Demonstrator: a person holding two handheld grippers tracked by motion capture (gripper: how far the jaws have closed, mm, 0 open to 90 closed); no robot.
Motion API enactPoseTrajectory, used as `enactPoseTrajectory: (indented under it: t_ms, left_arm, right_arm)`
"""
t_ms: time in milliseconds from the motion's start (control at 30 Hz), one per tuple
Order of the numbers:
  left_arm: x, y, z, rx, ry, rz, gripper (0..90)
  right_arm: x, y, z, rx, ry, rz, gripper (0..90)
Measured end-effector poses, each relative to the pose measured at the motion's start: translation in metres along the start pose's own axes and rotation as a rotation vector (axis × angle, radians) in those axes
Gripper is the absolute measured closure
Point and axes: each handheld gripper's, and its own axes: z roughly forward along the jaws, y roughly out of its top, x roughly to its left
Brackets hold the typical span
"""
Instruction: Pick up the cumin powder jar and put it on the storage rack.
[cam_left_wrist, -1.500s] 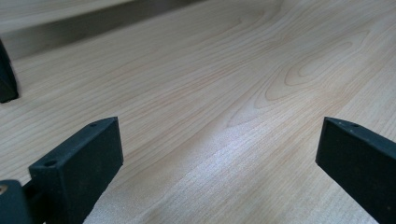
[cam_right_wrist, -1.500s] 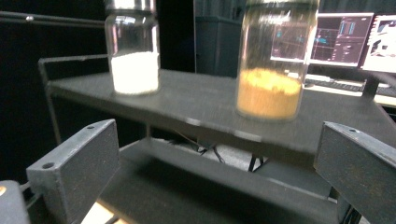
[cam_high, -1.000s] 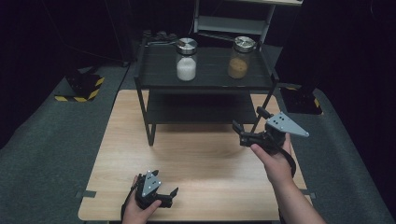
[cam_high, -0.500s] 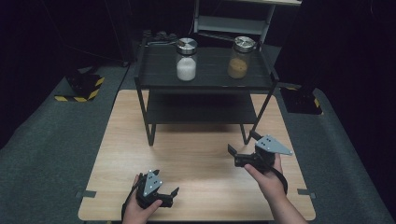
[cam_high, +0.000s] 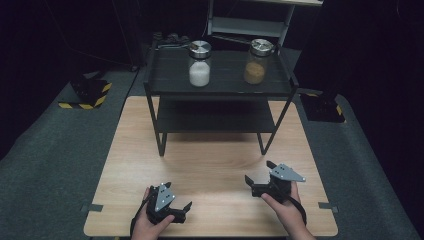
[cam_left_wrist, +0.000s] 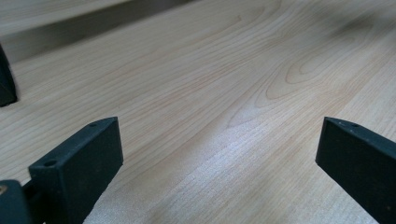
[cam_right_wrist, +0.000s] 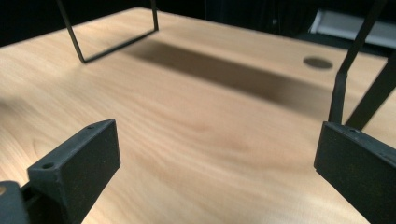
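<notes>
Both hands low at the near edge of the pale wood-grain counter (cam_high: 210, 165), each holding a black two-jaw tool.

Left hand-held gripper (cam_high: 177, 209): in front of the black two-tier metal wire rack (cam_high: 220, 90), off its left leg, well apart from it. Jaws spread wide, nothing between them; in the left gripper view (cam_left_wrist: 219, 158) only bare wood lies between the two black pads. Grey three-cornered plate on top.

Right hand-held gripper (cam_high: 257, 180): in front of the rack too, near its right front leg but not touching. Jaws wide apart, holding nothing; the right gripper view (cam_right_wrist: 215, 163) looks across bare wood toward the rack's thin legs and its shadow. A small dark round spot (cam_right_wrist: 317, 62) sits on the wood beyond the rack's shadow.

On the rack's top shelf:
- clear glass jar of white grains with a metal lid (cam_high: 199, 63), left of centre, upright
- clear glass jar of tan-brown grains with a metal lid (cam_high: 258, 61), right of centre, upright

Jars stand well apart from each other and well apart from both tools. Lower shelf of the rack looks bare, dark.

Beyond the rack: a light grey metal shelf unit (cam_high: 250, 22) against the dark background. Grey carpet floor (cam_high: 50, 165) around the counter.
</notes>
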Motion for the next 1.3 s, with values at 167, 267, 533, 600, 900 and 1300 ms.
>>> enactPoseTrajectory:
  t_ms: [167, 267, 533, 600, 900, 1300]
  left_arm:
    - [-0.001, 0.001, 0.0, 0.003, 0.002, 0.006, 1.1]
    - [-0.002, 0.001, 0.001, 0.008, 0.002, 0.016, 1.1]
    - [-0.001, 0.001, 0.0, 0.006, -0.004, 0.011, 1.1]
    - [-0.001, 0.002, 0.001, 0.009, -0.003, 0.014, 1.1]
    - [-0.004, 0.004, 0.002, 0.021, 0.002, 0.037, 1.1]
    - [-0.008, 0.002, 0.0, 0.017, 0.01, 0.049, 1.2]
  right_arm:
    - [0.002, -0.012, 0.002, 0.038, -0.014, -0.002, 0.3]
    - [0.004, -0.019, 0.002, 0.056, -0.032, -0.014, 0.3]
    - [0.0, -0.034, 0.002, 0.086, -0.025, 0.021, 0.5]
    - [0.0, -0.034, 0.001, 0.089, -0.031, 0.01, 0.5]
    - [-0.002, -0.037, -0.006, 0.086, 0.008, -0.016, 0.5]
    - [-0.002, -0.036, -0.002, 0.088, 0.033, -0.028, 0.5]
